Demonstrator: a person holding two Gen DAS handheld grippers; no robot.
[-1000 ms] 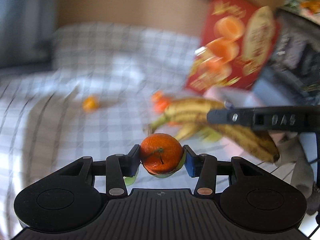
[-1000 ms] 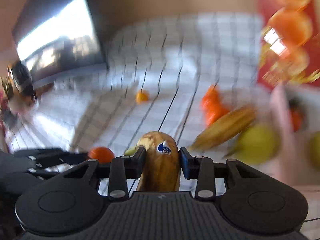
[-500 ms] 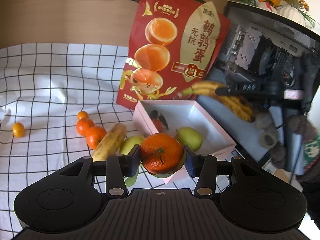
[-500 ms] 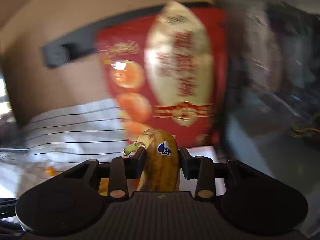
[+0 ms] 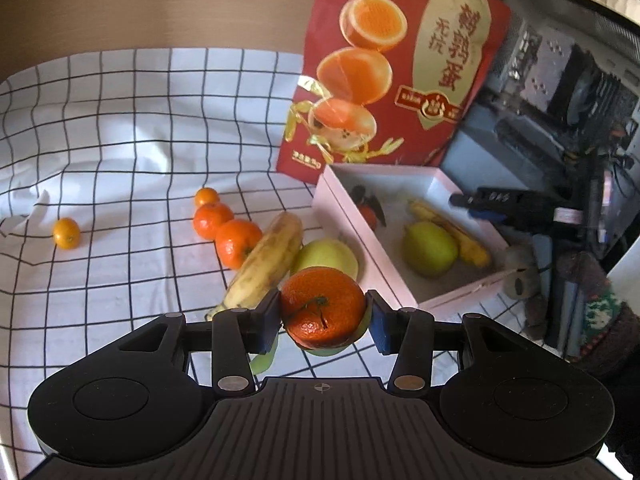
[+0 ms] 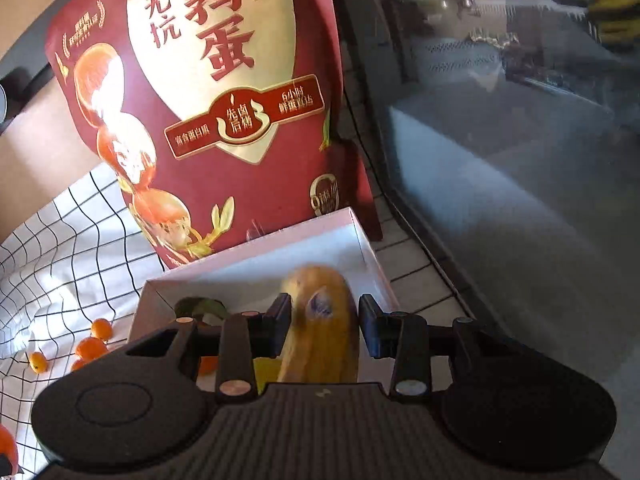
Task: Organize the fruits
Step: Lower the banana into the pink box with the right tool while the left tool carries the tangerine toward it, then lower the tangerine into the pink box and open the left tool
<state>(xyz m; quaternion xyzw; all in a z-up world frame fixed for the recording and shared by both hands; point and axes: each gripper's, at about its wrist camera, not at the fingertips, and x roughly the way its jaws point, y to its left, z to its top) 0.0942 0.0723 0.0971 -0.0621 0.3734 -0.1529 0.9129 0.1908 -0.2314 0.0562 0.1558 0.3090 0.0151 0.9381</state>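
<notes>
I swung my right gripper [image 6: 324, 320], clamped on the yellow banana [image 6: 320, 332], over the pink box [image 6: 362, 240]; left gripper [image 5: 323, 312] clenched the orange mandarin [image 5: 322, 306].

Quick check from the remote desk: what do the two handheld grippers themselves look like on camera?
Both look alike. The left gripper and right gripper are matte black plastic with a ribbed centre plate, round side housings, silver rivets on the linkage arms and blue-edged finger pads. No cables, sleeves or hands show.
</notes>
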